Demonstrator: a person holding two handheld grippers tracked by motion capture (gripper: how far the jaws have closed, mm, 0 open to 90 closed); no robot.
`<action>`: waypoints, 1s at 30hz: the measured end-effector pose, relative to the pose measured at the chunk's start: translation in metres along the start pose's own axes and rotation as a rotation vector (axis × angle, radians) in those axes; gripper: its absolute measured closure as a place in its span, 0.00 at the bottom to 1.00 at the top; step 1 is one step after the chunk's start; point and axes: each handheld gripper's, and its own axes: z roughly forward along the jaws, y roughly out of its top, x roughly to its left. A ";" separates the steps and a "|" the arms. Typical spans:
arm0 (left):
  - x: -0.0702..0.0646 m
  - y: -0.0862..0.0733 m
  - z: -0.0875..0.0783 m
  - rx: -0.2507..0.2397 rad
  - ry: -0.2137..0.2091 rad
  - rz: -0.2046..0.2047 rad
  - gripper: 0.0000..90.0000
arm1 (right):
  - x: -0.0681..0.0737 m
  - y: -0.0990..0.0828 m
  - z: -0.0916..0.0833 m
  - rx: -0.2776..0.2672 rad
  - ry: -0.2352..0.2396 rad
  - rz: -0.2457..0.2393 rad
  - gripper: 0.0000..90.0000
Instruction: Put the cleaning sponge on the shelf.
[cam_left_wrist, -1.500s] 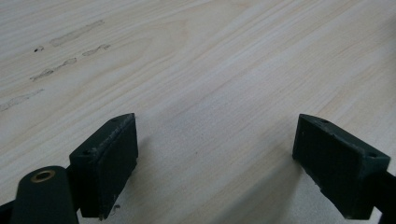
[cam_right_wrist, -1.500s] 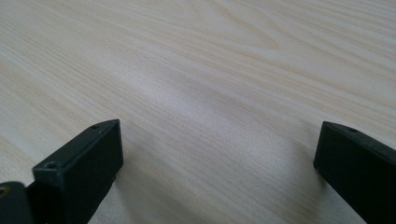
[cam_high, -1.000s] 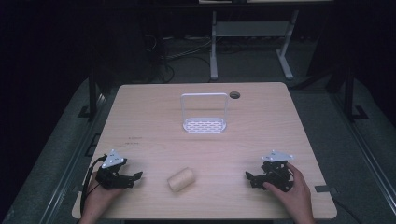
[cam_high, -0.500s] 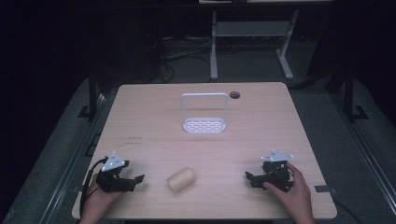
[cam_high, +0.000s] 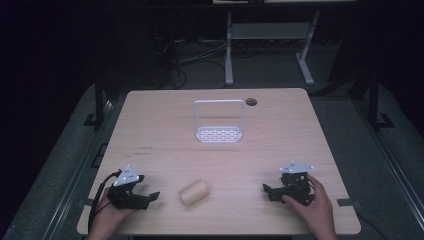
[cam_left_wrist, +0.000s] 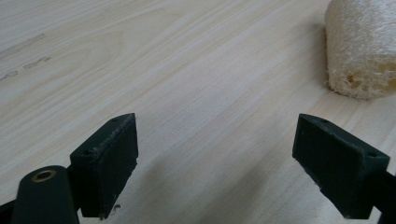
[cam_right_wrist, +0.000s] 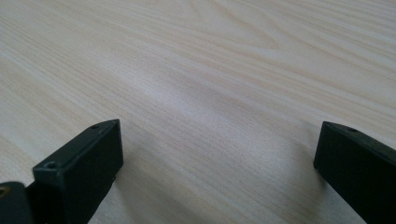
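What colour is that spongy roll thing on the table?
The spongy roll is a pale cream, with a rough, holey fibre texture. The left gripper view shows it best.

Loofah (cam_high: 194, 192) before rack (cam_high: 219, 121)

In the left gripper view the loofah piece (cam_left_wrist: 362, 46) is cut off by the top and right edges, so its full length cannot be told. In the high view both forearms run off the bottom edge. The small dark marks (cam_high: 145, 148) on the table (cam_high: 165, 115) are too small to read.
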 end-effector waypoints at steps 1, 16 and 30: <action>-0.001 0.000 0.000 0.002 -0.005 0.002 0.15 | 0.000 0.000 0.000 0.000 0.000 0.000 0.01; -0.014 0.004 0.005 0.018 -0.065 0.041 0.15 | 0.000 0.000 0.000 0.000 0.000 0.000 0.01; -0.029 0.009 0.009 0.041 -0.126 0.086 0.15 | 0.000 0.000 0.000 0.000 0.000 0.000 0.01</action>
